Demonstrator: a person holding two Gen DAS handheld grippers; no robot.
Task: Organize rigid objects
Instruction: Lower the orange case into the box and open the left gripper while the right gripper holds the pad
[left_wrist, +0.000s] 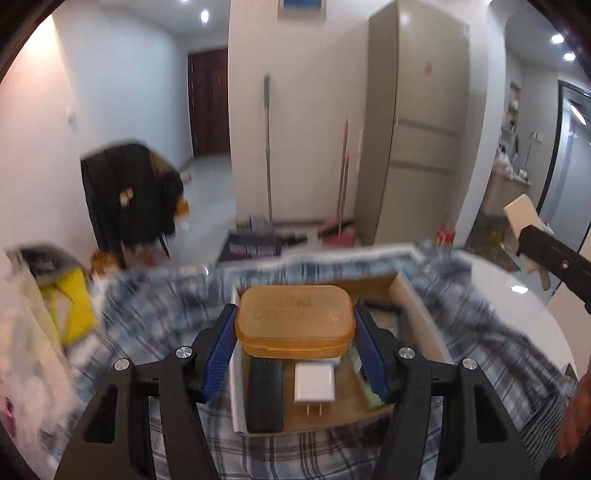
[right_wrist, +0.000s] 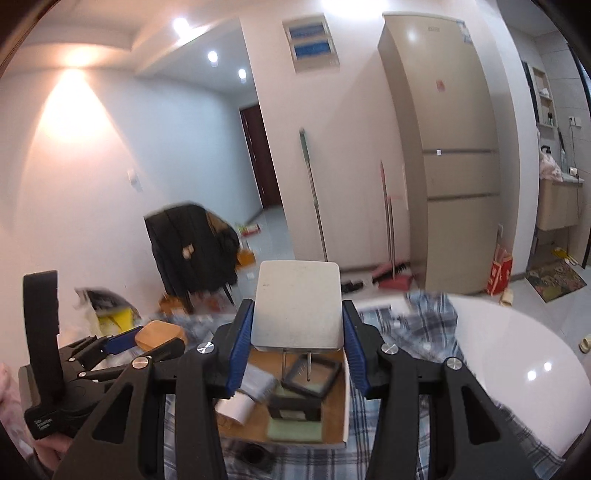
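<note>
My left gripper (left_wrist: 295, 332) is shut on an orange translucent plastic case (left_wrist: 294, 318) and holds it above an open cardboard box (left_wrist: 419, 306) on the plaid cloth. In that box lie a white plug charger (left_wrist: 314, 382) and a black object (left_wrist: 265, 395). My right gripper (right_wrist: 298, 334) is shut on a white charger block (right_wrist: 297, 306) whose two metal prongs (right_wrist: 296, 365) point down over the box (right_wrist: 345, 406). In the right wrist view the left gripper (right_wrist: 122, 341) with the orange case (right_wrist: 160, 334) shows at left. The right gripper's body (left_wrist: 550, 258) shows at the left wrist view's right edge.
A blue plaid cloth (right_wrist: 413, 373) covers part of a white round table (right_wrist: 517, 354). The box also holds a black framed item (right_wrist: 312, 376) and a pale green pad (right_wrist: 295, 430). A yellow bag (left_wrist: 70, 306) lies at left. A chair draped in black clothes, brooms and a fridge (right_wrist: 450, 147) stand behind.
</note>
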